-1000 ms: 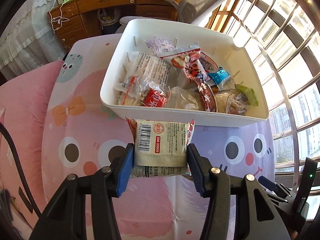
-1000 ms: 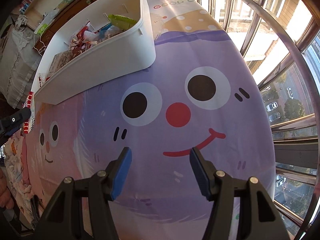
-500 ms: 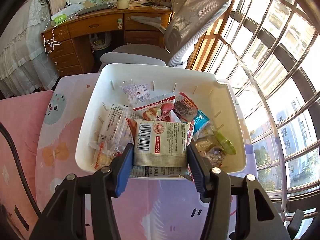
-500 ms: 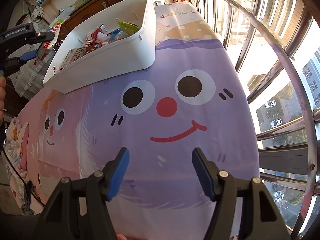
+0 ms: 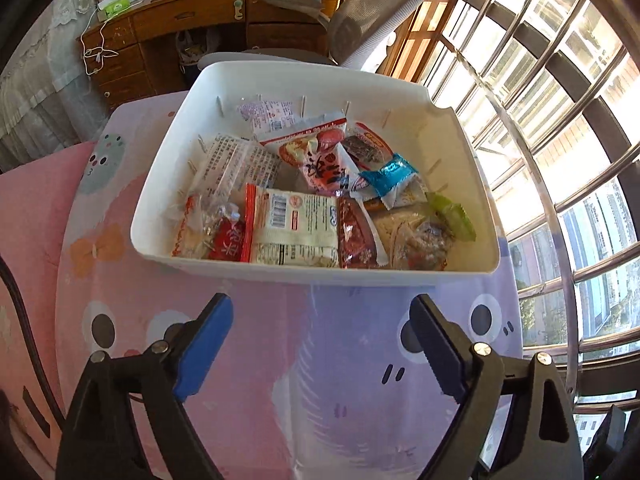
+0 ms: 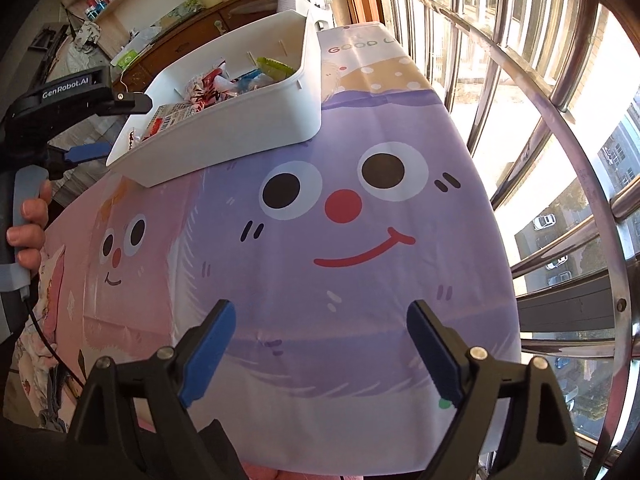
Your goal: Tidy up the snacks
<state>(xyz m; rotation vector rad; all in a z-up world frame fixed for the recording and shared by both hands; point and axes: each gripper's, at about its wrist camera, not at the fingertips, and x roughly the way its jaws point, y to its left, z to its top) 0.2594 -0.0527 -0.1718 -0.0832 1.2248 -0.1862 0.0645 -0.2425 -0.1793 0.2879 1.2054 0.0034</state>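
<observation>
White bin (image 5: 460, 160) of snacks seen inside from left wrist only, left hand-held gripper (image 5: 320, 334) released, right hand-held gripper (image 6: 320, 336) released

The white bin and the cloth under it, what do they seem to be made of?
The white bin looks like moulded plastic: smooth, slightly glossy walls with rounded corners. The cartoon tablecloth seems a thin printed fabric, matte, with fold creases; it could be coated, I cannot tell.
</observation>
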